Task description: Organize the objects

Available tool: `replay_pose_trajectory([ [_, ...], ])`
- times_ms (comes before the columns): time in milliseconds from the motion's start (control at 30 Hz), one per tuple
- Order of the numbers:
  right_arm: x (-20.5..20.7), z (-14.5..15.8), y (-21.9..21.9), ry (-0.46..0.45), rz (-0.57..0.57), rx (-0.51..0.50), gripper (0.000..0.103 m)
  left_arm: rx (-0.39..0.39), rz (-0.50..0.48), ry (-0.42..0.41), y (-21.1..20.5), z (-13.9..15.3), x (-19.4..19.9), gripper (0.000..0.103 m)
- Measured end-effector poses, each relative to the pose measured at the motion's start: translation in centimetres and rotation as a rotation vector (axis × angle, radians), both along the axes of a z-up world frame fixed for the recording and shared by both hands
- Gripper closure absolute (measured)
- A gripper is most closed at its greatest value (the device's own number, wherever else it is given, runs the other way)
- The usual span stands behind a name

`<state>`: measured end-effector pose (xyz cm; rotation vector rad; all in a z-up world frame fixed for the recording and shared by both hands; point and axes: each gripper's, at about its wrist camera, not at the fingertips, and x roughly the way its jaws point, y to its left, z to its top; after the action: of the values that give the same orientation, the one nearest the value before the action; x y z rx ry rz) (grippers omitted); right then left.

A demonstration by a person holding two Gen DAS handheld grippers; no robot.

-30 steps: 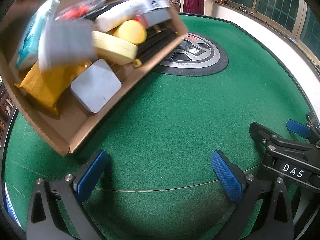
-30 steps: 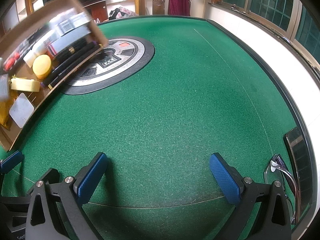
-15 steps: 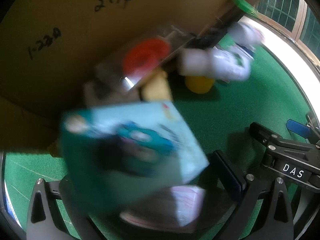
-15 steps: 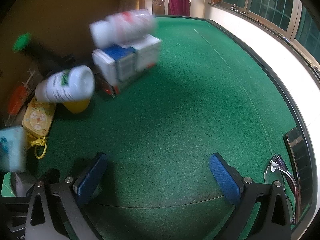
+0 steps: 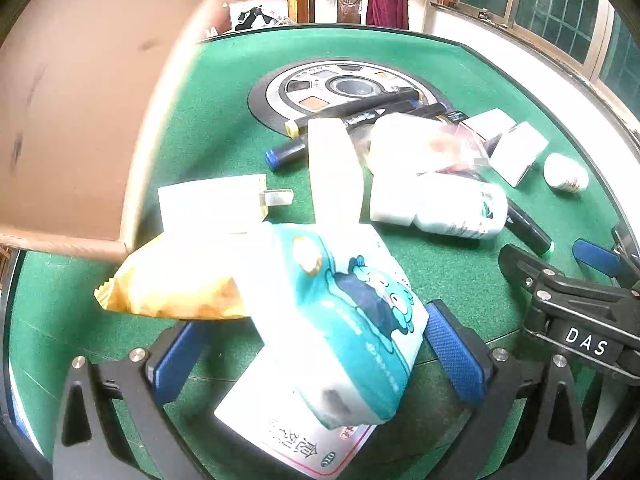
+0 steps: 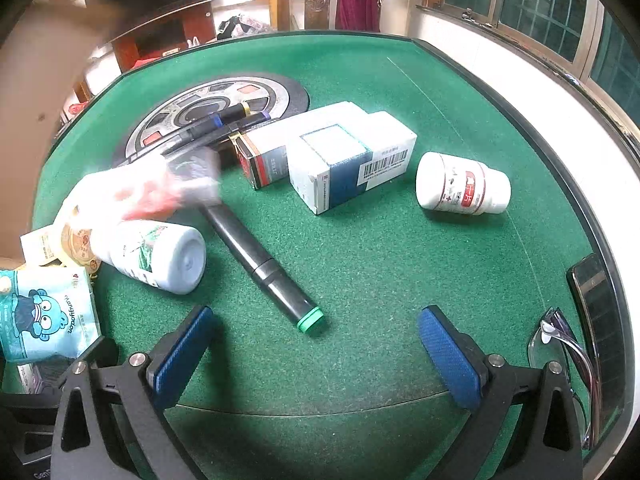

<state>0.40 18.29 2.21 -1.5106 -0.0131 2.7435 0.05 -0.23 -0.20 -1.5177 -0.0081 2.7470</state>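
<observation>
Objects heaped across the green table [image 6: 360, 280]: teal tissue pack [image 5: 352, 320] and yellow snack bag [image 5: 176, 284] piled right at the left gripper [image 5: 308, 356], white bottle [image 6: 160, 254] and green-capped marker [image 6: 260, 264] near the right gripper [image 6: 316, 356], blue-and-white box [image 6: 348, 160] and red-labelled bottle [image 6: 462, 184] farther out. Both pairs of jaws spread wide, gripping nothing.

Risks from here: bottles lying on their sides, likely to roll toward the table edge if nudged; tissue pack propped on other items, liable to slide; a blurred pouch [image 6: 148, 188], possibly not settled yet.

Against a second ago: bare felt then, cardboard box [image 5: 80, 112] tilted and full; now contents dumped, box lifted off to the left.
</observation>
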Motion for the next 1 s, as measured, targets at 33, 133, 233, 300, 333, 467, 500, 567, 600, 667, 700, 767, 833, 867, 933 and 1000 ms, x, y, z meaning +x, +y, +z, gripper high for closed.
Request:
replay_pose_trajectory([
  [33, 0.00, 0.00, 0.02, 0.000, 0.000, 0.000, 0.000, 0.000, 0.000, 0.000, -0.36, 0.19, -0.11, 0.000],
  [133, 0.01, -0.01, 0.01, 0.000, 0.000, 0.000, 0.000, 0.000, 0.000, 0.000, -0.34, 0.19, -0.11, 0.000],
  [233, 0.03, -0.02, -0.01, 0.000, 0.000, 0.000, 0.000, 0.000, 0.000, 0.000, -0.33, 0.19, -0.11, 0.000],
  [300, 0.02, -0.02, 0.00, 0.000, 0.000, 0.000, 0.000, 0.000, 0.000, 0.000, -0.33, 0.23, -0.12, 0.000],
  [333, 0.03, -0.02, -0.01, 0.000, 0.000, 0.000, 0.000, 0.000, 0.000, 0.000, -0.33, 0.19, -0.13, 0.000],
  [467, 0.02, -0.03, -0.01, 0.000, 0.000, 0.000, 0.000, 0.000, 0.000, 0.000, -0.33, 0.21, -0.12, 0.000],
  [500, 0.01, -0.04, -0.01, 0.000, 0.000, 0.000, 0.000, 0.000, 0.000, 0.000, -0.32, 0.20, -0.12, 0.000],
  [567, 0.00, -0.04, -0.01, 0.000, 0.000, 0.000, 0.000, 0.000, 0.000, 0.000, -0.35, 0.21, -0.12, 0.000],
  [600, 0.00, -0.05, -0.01, 0.000, 0.000, 0.000, 0.000, 0.000, 0.000, 0.000, -0.32, 0.20, -0.12, 0.000],
  [667, 0.01, -0.06, -0.02, 0.000, 0.000, 0.000, 0.000, 0.000, 0.000, 0.000, -0.32, 0.20, -0.11, 0.000],
  [700, 0.01, -0.05, -0.01, 0.000, 0.000, 0.000, 0.000, 0.000, 0.000, 0.000, -0.35, 0.21, -0.11, 0.000],
  [767, -0.11, -0.04, -0.04, 0.000, 0.000, 0.000, 0.000, 0.000, 0.000, 0.000, -0.32, 0.19, -0.12, 0.000],
  [833, -0.02, -0.04, -0.07, 0.000, 0.000, 0.000, 0.000, 0.000, 0.000, 0.000, -0.31, 0.20, -0.11, 0.000],
  [867, -0.01, -0.02, -0.07, 0.000, 0.000, 0.000, 0.000, 0.000, 0.000, 0.000, -0.32, 0.19, -0.09, 0.000],
  [933, -0.06, -0.05, -0.09, 0.000, 0.000, 0.000, 0.000, 0.000, 0.000, 0.000, -0.32, 0.20, -0.11, 0.000],
  [1000, -0.05, -0.05, -0.08, 0.000, 0.000, 0.000, 0.000, 0.000, 0.000, 0.000, -0.33, 0.20, -0.10, 0.000],
])
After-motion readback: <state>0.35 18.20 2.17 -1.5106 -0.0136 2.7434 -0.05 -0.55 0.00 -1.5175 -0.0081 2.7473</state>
